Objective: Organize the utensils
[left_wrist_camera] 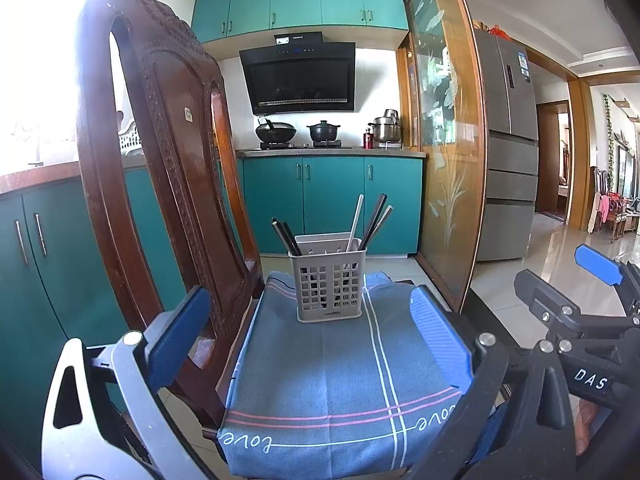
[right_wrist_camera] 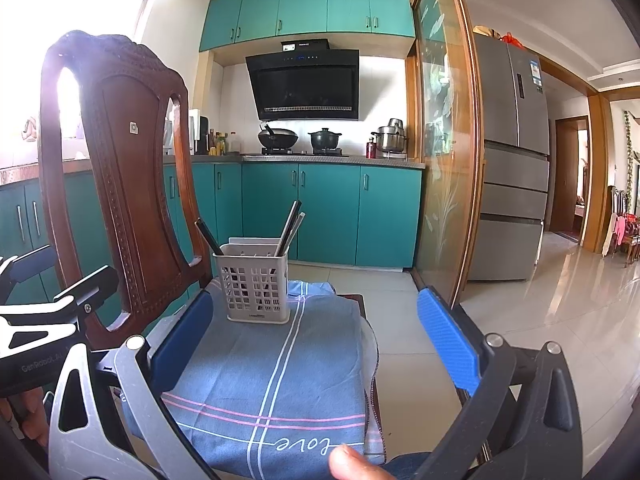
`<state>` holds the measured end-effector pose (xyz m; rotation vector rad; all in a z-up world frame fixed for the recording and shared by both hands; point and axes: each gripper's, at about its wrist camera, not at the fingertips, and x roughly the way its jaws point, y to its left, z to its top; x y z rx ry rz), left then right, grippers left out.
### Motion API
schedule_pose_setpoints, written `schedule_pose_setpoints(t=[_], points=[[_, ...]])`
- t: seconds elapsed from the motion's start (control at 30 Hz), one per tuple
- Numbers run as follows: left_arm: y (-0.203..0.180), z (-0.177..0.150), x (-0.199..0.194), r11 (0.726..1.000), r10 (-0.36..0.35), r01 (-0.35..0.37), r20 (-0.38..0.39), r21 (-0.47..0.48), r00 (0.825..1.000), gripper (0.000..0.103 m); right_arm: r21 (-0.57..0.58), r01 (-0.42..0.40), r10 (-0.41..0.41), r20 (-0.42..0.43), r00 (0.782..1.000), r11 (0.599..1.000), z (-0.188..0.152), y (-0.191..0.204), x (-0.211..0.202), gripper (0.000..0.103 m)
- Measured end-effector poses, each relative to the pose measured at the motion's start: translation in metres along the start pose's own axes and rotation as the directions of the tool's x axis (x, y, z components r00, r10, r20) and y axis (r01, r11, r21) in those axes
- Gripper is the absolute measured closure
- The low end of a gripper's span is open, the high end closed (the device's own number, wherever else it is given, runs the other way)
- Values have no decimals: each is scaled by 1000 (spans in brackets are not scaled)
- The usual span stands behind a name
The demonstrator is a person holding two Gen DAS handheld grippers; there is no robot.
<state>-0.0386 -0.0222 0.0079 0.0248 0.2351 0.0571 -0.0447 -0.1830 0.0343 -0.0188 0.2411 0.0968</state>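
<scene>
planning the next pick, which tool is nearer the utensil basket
Hard to call; roughly level. The left tool faces the utensil basket head-on across the cloth; the right tool has it ahead and to its left. Both open, empty.

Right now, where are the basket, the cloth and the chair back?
Basket (left_wrist_camera: 329,292): left wrist view, front grid wall.
Cloth (left_wrist_camera: 320,364): left wrist view, bare blue middle.
Chair back (right_wrist_camera: 124,168): right wrist view, carved centre panel.

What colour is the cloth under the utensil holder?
Blue-grey cloth, with white and pink stripes and the word "love"; clearest in the left wrist view.
</scene>
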Motion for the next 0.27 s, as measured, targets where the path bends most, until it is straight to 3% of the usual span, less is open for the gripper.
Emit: schedule_pose_setpoints(t=[0.27], points=[[2,-2,13,1000,2,-3,-35,-18,999,3,21,-20,21,-56,998,1000,-6,-3,19,3]])
